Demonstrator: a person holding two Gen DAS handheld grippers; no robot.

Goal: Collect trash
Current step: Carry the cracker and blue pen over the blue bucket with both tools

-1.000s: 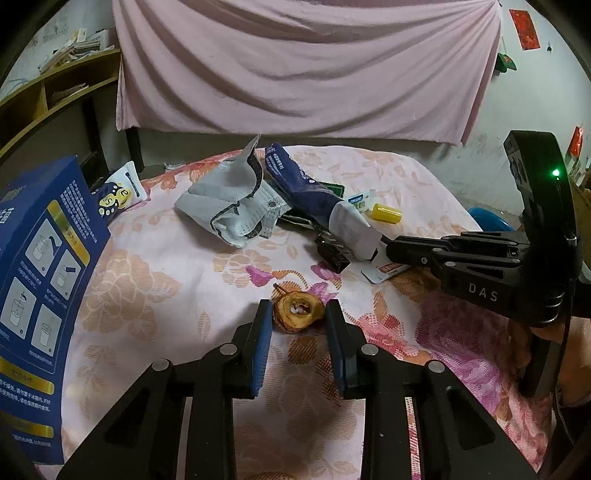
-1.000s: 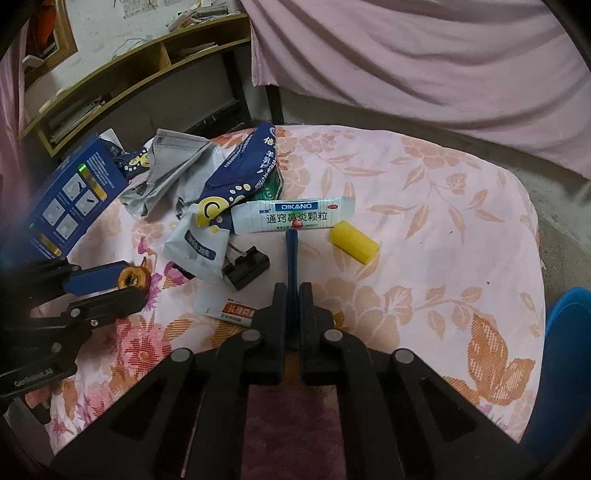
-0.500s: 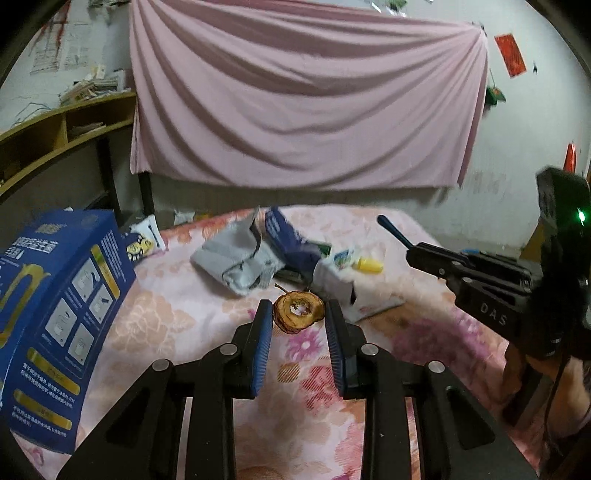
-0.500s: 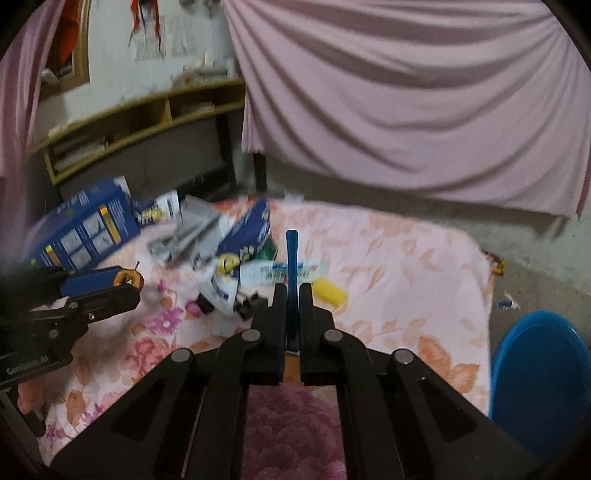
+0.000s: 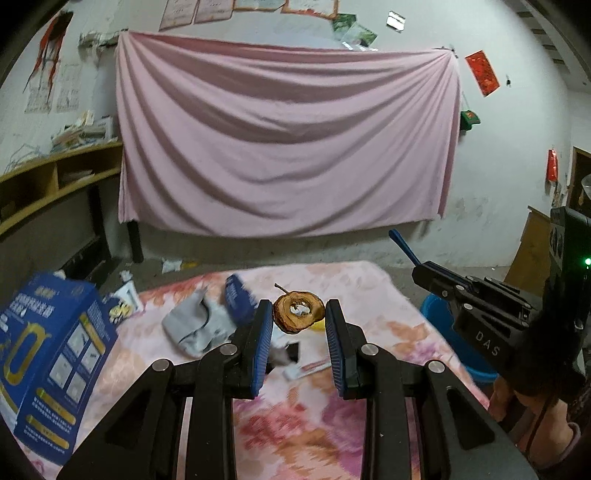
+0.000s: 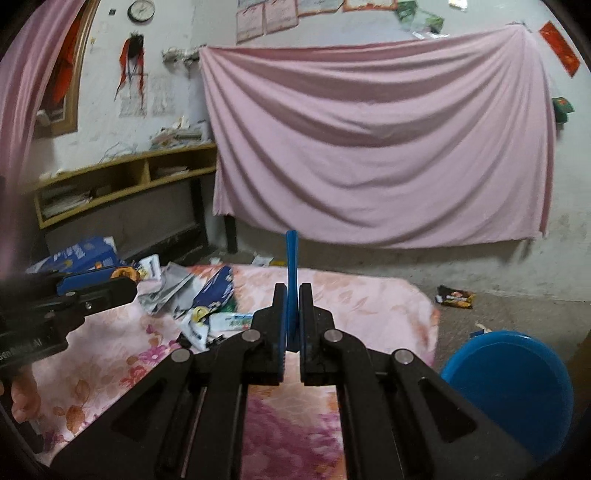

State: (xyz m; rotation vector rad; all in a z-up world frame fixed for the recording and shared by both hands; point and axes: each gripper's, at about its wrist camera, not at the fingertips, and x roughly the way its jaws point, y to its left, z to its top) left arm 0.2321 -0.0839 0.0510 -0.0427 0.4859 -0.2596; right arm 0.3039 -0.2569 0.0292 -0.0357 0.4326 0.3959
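Left hand-held gripper (image 5: 298, 320) pinches brown dried fruit ring (image 5: 298, 312); right hand-held gripper (image 6: 291, 291) clamped tight on blue stick (image 6: 291, 258).

Ahead of me a pink sheet (image 5: 284, 155) hangs over a grubby white wall (image 6: 443, 22), wooden shelves (image 6: 122, 181) to the left, bare concrete floor (image 6: 498, 310) below, dim light.

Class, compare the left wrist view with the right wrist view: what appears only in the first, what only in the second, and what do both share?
Only the left wrist view shows the dried fruit slice face-on between the left tongs, and the blue box's printed panel.

Only the right wrist view shows the wall clock, a wrapper on the floor, and the blue bin's open top.

Both show the pink curtain, the floral tablecloth, and the blue stick clamped in the right tongs.
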